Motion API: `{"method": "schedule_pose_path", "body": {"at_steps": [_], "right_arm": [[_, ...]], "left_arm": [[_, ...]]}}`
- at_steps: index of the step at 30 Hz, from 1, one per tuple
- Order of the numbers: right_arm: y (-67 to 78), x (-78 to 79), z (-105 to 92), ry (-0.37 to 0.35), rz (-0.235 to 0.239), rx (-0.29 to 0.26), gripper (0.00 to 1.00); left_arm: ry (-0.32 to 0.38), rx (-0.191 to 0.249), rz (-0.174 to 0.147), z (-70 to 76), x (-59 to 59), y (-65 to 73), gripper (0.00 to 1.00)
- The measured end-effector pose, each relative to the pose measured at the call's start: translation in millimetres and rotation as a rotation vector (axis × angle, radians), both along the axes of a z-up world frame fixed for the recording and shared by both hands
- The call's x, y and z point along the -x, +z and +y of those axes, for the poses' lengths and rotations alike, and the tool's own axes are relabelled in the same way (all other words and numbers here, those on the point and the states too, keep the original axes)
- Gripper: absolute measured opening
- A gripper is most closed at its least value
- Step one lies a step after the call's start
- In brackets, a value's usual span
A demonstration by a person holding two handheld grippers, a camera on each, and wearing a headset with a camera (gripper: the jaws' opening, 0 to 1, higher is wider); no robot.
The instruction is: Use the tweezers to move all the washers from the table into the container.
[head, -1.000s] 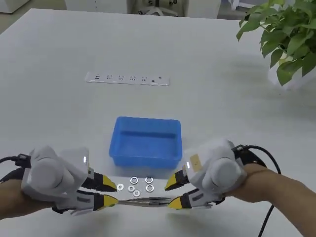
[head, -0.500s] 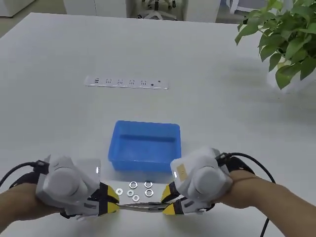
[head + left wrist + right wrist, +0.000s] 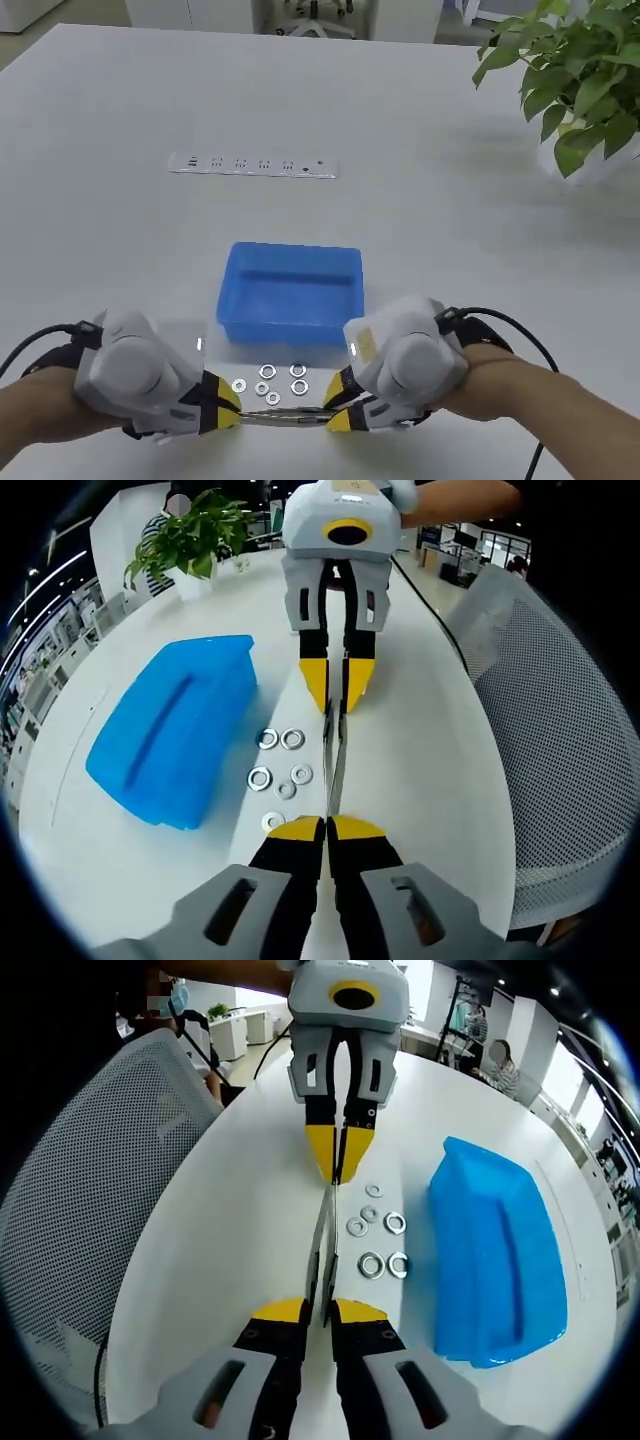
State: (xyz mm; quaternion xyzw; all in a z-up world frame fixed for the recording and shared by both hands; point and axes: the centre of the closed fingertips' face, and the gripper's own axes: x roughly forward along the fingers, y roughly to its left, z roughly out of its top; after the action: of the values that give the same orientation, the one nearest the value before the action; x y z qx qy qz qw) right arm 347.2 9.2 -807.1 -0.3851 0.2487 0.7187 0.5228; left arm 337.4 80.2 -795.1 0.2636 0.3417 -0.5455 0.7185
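The grippers have drawn together, left gripper (image 3: 222, 405) and right gripper (image 3: 337, 406) fingers each pinching one end of the tweezers (image 3: 282, 416) at lower centre, so the tool looks secured while the washers (image 3: 268, 380) lie on the desk (image 3: 450, 200) just below the container (image 3: 290, 290).

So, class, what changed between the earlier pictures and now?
The left tool and right tool moved slightly inward and closed on opposite ends of the tweezers. The washers and blue container stayed put.
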Motion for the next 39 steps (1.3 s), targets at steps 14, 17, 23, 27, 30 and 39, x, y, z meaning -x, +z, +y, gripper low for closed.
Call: {"method": "schedule_pose_path", "body": {"at_steps": [14, 17, 23, 27, 30, 39], "right_arm": [[2.3, 4.3, 0.0, -0.029, 0.003, -0.016, 0.14], [3.4, 5.5, 2.0, -0.033, 0.005, -0.023, 0.14], [6.2, 6.6, 5.3, -0.049, 0.013, -0.039, 0.14], [9.5, 6.7, 9.3, -0.067, 0.016, -0.060, 0.14], [11.9, 7.6, 13.1, -0.075, 0.019, -0.078, 0.14], [19.0, 12.1, 24.1, -0.079, 0.022, -0.119, 0.13]], "left_arm": [[-0.024, 0.033, -0.025, -12.0, 4.5, 36.3, 0.06], [-0.037, 0.026, -0.033, -14.6, 4.6, 41.7, 0.06], [-0.045, 0.008, -0.038, -20.1, 3.4, 52.4, 0.06], [-0.048, 0.009, -0.043, -24.9, 3.1, 62.0, 0.06], [-0.055, 0.024, -0.052, -29.4, 3.1, 68.8, 0.05], [-0.070, 0.047, -0.070, -36.6, 4.6, 84.2, 0.05]]}}
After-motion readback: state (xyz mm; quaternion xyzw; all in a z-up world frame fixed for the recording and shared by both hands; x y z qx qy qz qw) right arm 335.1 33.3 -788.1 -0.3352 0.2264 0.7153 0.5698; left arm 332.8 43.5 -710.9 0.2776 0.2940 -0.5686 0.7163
